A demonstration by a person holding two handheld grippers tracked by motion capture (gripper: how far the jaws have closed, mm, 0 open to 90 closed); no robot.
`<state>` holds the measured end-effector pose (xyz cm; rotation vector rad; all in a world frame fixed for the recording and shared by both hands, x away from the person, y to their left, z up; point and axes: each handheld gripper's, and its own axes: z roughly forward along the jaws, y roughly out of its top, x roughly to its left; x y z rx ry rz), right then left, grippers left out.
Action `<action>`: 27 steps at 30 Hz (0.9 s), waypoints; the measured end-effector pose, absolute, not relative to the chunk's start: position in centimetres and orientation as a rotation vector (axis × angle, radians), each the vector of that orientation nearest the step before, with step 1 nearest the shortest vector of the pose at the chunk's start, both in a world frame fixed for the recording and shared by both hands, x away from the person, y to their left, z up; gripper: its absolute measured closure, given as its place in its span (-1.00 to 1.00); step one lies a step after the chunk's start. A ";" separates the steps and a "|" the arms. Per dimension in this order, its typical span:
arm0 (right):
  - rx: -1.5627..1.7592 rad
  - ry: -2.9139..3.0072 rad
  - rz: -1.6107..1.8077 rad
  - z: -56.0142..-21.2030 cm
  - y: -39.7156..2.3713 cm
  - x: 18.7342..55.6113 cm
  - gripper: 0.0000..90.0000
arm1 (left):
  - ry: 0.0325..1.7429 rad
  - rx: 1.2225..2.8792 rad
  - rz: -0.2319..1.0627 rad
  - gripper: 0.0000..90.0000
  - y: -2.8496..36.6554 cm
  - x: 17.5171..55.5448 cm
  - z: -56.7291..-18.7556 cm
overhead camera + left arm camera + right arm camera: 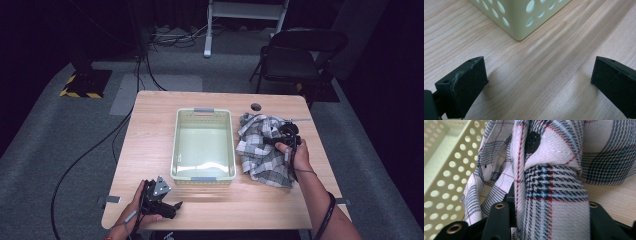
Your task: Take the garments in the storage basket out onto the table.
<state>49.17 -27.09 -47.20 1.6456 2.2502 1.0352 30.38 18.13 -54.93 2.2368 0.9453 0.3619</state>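
Your wooden table (150, 130) carries a pale green perforated basket (203, 145) at its centre, standing empty with its open top ready to receive something. Just to its right lies the plaid shirt (260, 150), a crumpled heap touching or nearly touching the basket wall, so that it needs only a short lift sideways to go in. Your right gripper (286, 134) sits on top of that heap, and in the right gripper view a bunched fold of the shirt (551, 195) with a dark button (532, 140) runs between the two black jaws, which are drawn in close and pinch the cloth; a fold is the easiest part to catch on a limp garment. Your left gripper (161, 200) rests near the table's front edge, out of the way, with its jaws wide apart over bare wood and nothing between them.
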 end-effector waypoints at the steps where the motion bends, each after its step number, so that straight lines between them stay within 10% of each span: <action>1: 1.642 2.251 1.035 -47.3 -27.1 49.2 0.29 | 0.948 2.237 0.361 -1.00 18.1 30.4 -54.9; 27: 1.544 2.286 0.888 -48.1 -26.8 48.8 -0.56 | 0.945 2.237 0.362 -1.00 18.1 30.4 -54.9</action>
